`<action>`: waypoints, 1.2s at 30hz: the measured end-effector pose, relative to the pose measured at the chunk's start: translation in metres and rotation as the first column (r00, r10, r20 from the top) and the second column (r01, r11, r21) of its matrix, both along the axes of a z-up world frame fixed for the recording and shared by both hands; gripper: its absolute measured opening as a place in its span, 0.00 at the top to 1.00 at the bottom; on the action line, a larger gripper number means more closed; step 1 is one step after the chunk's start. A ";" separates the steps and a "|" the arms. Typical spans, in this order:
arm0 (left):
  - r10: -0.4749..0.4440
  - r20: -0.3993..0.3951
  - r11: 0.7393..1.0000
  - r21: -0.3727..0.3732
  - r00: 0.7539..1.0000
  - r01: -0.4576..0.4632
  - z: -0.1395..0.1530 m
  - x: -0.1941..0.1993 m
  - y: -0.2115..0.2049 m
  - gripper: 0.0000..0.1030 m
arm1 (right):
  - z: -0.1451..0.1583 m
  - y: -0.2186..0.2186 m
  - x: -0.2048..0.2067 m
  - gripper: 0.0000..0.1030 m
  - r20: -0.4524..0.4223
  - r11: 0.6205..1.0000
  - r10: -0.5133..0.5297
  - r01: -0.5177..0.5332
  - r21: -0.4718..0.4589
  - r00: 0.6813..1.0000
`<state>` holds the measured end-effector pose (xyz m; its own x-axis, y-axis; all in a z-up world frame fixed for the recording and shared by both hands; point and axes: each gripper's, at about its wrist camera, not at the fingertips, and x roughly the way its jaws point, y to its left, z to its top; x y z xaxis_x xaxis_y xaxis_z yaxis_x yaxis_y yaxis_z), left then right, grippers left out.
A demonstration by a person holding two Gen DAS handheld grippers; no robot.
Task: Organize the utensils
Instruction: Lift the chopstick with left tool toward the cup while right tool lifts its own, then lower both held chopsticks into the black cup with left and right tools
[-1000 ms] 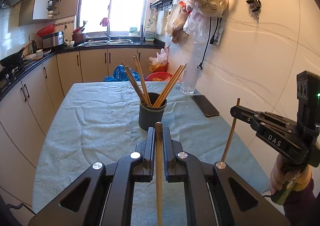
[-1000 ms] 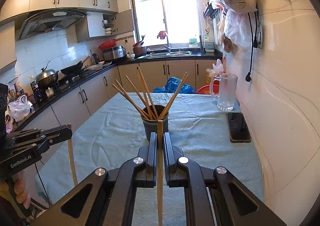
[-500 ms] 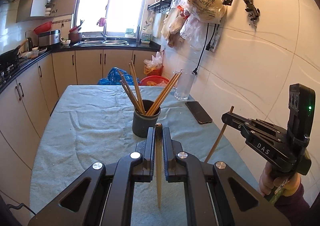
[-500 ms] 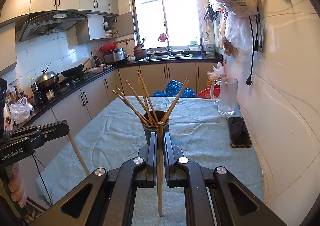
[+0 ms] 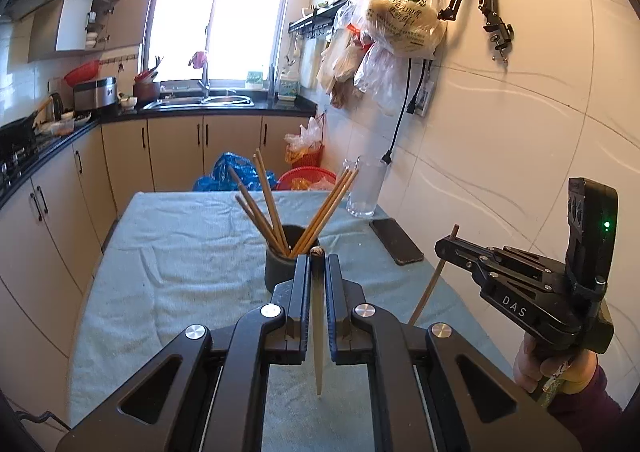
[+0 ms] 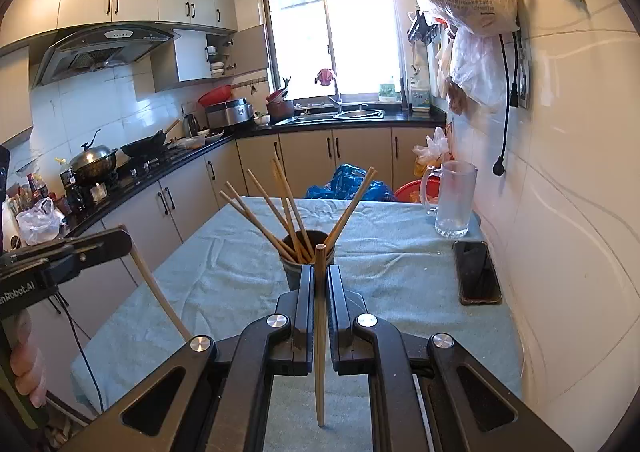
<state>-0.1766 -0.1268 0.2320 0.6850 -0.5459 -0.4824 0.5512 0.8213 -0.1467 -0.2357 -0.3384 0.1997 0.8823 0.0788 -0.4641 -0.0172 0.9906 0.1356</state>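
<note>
Only the right wrist view takes in the cooking side of the kitchen: a steel range hood (image 6: 106,47), a lidded metal pot (image 6: 94,159) and a black wok (image 6: 146,145) on the dark counter. Only the left wrist view shows the right hand (image 5: 554,368), in a dark red sleeve, gripping its tool's handle.

A wrinkled, pale blue-green cloth covers the table (image 5: 180,260). On it stands a dark, matte cylindrical holder (image 5: 286,266) with slim, straight wooden chopsticks (image 5: 266,203) fanned out of its mouth. A clear glass mug (image 6: 454,199) stands near the wall, and a flat black phone (image 6: 476,272) lies beside it on the cloth.

The left gripper (image 5: 317,272), black hard plastic with round silver screws, has its jaws nearly together, pinching a single pale wooden chopstick (image 5: 318,324) that runs upright between the pads, its tip hanging free above the cloth just short of the holder. The right gripper (image 6: 319,284) is clamped likewise on another wooden chopstick (image 6: 320,336), also in the air before the holder.
</note>
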 end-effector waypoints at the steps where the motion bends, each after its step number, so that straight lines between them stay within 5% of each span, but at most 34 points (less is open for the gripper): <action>1: -0.001 0.003 1.000 -0.001 1.000 0.001 0.002 0.002 0.000 0.94 | 0.002 -0.001 0.001 0.94 0.003 1.000 -0.002 0.002 0.000 1.000; 13: 0.009 0.026 1.000 -0.027 1.000 -0.009 0.047 0.041 -0.005 0.94 | 0.036 -0.009 0.033 0.94 0.051 1.000 -0.005 0.006 -0.016 0.999; 23: 0.050 0.135 0.996 -0.086 0.990 -0.038 0.097 0.077 -0.023 0.94 | 0.079 -0.014 0.087 0.94 0.120 0.999 0.002 -0.007 0.036 0.993; 36: 0.099 0.095 0.991 -0.101 0.991 -0.089 0.081 0.147 -0.054 0.94 | 0.084 -0.010 0.150 0.94 0.164 0.997 -0.034 0.023 0.068 0.986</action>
